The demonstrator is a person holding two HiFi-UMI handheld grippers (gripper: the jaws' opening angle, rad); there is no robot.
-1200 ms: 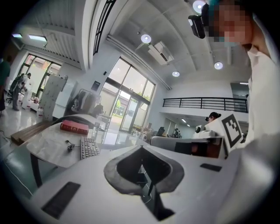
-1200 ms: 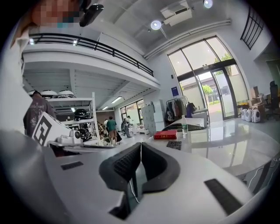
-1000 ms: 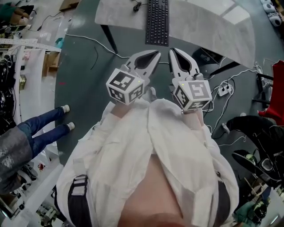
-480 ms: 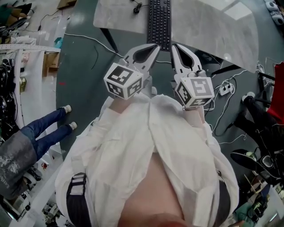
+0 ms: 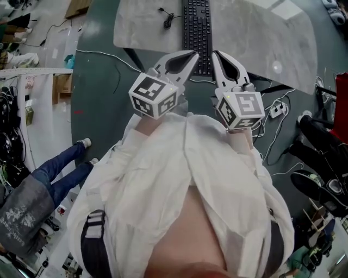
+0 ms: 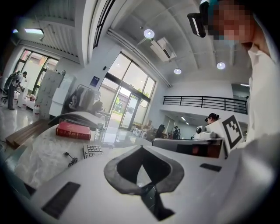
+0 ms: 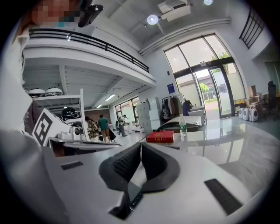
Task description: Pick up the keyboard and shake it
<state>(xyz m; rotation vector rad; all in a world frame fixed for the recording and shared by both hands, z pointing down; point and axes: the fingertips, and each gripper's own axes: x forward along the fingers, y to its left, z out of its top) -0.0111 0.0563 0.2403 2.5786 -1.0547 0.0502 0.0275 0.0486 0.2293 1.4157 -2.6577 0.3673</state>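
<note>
A black keyboard (image 5: 196, 32) lies lengthwise on the marble-topped table (image 5: 141, 21), pointing away from me. My left gripper (image 5: 194, 54) and right gripper (image 5: 215, 54) are held side by side in front of my chest, tips at the keyboard's near end and above it. Both are shut with nothing between the jaws. In the left gripper view the keyboard (image 6: 92, 150) shows left of the closed left gripper (image 6: 142, 146). In the right gripper view the closed tips of the right gripper (image 7: 141, 143) meet, and no keyboard shows clearly there.
A red book (image 6: 73, 130) and a small black cable (image 5: 168, 16) lie on the table, with a water bottle (image 7: 183, 125) beside the book. A power strip (image 5: 277, 110) and cords lie on the floor at right. A person in jeans (image 5: 60, 174) stands at left.
Both grippers have moved forward together toward the table. Their tips now overlap the keyboard's near end. Both stay shut.
</note>
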